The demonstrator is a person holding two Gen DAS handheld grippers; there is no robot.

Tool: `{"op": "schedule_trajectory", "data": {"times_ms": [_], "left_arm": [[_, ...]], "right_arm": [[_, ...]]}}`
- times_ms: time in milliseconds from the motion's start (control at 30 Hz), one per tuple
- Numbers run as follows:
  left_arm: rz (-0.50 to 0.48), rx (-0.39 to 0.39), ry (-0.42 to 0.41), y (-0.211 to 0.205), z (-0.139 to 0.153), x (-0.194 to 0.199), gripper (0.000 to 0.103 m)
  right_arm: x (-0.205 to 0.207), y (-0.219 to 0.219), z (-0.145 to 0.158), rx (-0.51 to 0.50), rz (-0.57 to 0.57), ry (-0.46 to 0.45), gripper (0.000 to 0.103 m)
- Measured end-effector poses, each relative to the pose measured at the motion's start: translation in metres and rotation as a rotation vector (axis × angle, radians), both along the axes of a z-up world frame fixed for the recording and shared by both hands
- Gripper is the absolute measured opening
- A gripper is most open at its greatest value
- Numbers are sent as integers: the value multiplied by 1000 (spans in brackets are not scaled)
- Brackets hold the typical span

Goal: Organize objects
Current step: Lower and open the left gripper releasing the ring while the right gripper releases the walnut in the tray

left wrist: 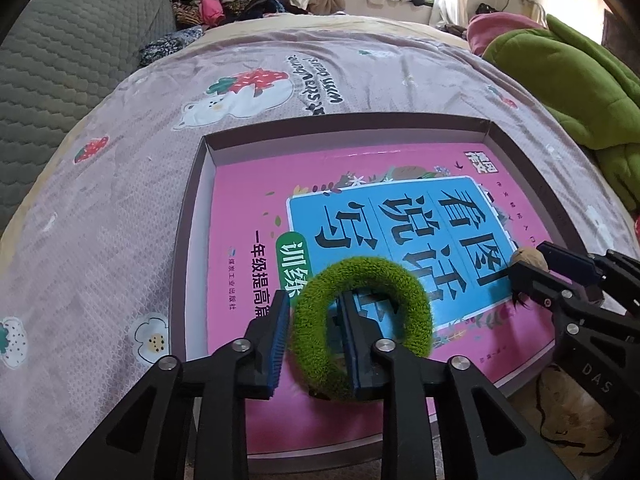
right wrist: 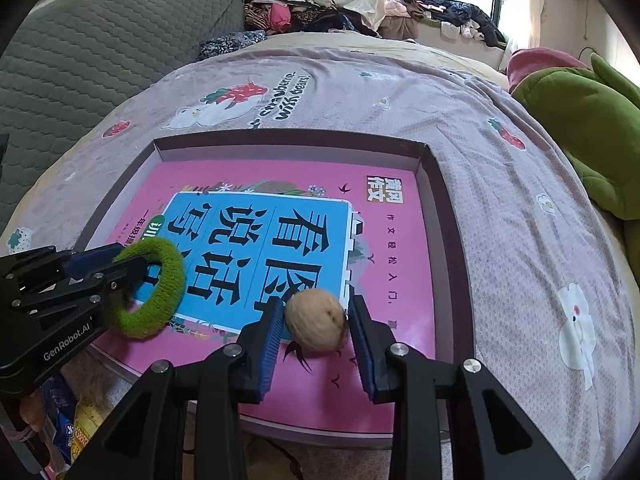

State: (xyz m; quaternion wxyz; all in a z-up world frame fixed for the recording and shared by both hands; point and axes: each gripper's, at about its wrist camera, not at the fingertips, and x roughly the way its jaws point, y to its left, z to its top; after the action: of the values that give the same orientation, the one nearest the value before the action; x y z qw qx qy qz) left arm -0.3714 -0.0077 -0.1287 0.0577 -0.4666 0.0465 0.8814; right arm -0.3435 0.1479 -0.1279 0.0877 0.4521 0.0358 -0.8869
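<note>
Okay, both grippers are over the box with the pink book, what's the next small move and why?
Probably lower both and open the jaws. The left gripper pinches the fuzzy green ring-shaped hair tie, and the right gripper holds the round tan walnut; both already hang above the pink book inside the shallow cardboard box.

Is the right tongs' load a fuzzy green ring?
No: the right tongs grip a round tan walnut; the fuzzy green ring is on the left tongs.

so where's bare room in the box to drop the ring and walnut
Free: the pink book cover's far half up to the box back wall, and its near right corner. Crowded: the near edge, where left gripper holds the green ring and right gripper the walnut.
</note>
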Motion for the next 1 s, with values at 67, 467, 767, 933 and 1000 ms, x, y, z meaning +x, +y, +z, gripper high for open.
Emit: {"op": "schedule_trajectory", "data": {"times_ms": [67, 467, 767, 933, 1000], "left_arm": [[-6, -12, 8, 2, 1, 1, 30], [-3, -1, -4, -1, 2, -1, 37], [-23, -6, -4, 4, 6, 3, 55], [-18, 11, -12, 1, 13, 5, 55], [-16, 15, -5, -1, 19, 7, 56]], "right_arm": [[0, 0, 0, 1, -1, 0, 34], [-1, -2, -1, 8, -2, -7, 40], [1, 6, 9, -12, -18, 3, 45], [5, 6, 20, -14, -20, 20, 45], [7, 6, 26, -23, -20, 29, 45]]}}
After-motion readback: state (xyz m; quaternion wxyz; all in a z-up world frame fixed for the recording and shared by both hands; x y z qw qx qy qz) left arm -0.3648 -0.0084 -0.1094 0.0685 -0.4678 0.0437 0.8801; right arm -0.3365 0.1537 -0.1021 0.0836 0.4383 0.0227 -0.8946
